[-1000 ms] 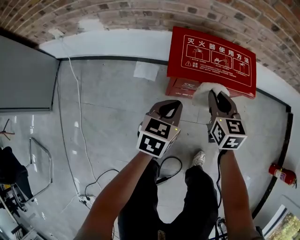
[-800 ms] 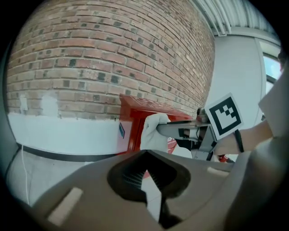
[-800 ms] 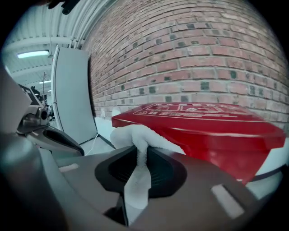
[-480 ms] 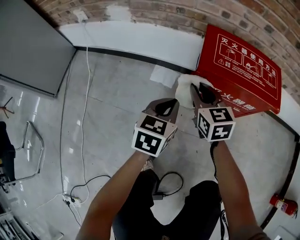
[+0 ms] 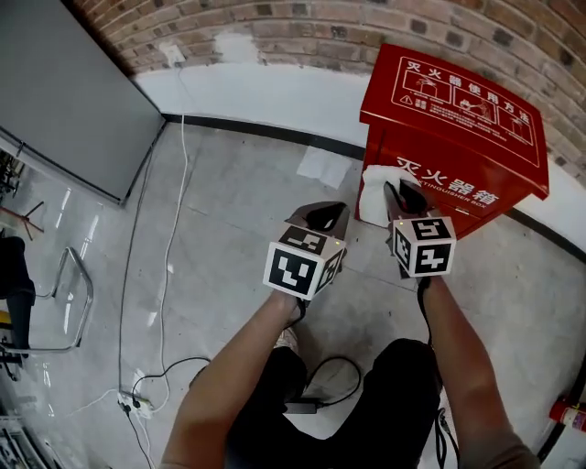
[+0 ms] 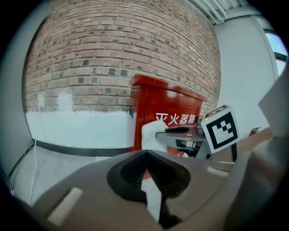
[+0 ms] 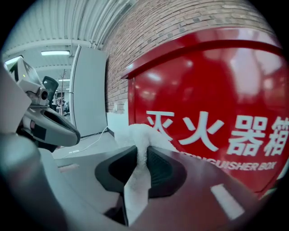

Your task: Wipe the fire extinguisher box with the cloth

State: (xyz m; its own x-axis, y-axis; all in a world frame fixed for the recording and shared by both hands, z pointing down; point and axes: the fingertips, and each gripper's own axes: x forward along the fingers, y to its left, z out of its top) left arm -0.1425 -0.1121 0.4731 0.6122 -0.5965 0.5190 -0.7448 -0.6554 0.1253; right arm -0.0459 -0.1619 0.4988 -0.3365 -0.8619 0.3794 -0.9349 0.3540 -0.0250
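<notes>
Right gripper (image 5: 397, 190) pinched on the white cloth (image 5: 373, 197), which is bunched at the lower front of the red box (image 5: 462, 110). Best bet: press the cloth flat and sweep in overlapping passes. Left gripper (image 5: 322, 213) is left of the box, jaws together, empty. Can't tell if the cloth touches the box; the box base is hidden.

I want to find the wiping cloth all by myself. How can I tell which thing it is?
Look at the brick wall, then at the big red fire extinguisher box standing in front of it. Just in front of that box, the right gripper pinches the cloth. It is white, fluffy and bunched up, unlike the flat white sheet lying on the floor nearby.
</notes>
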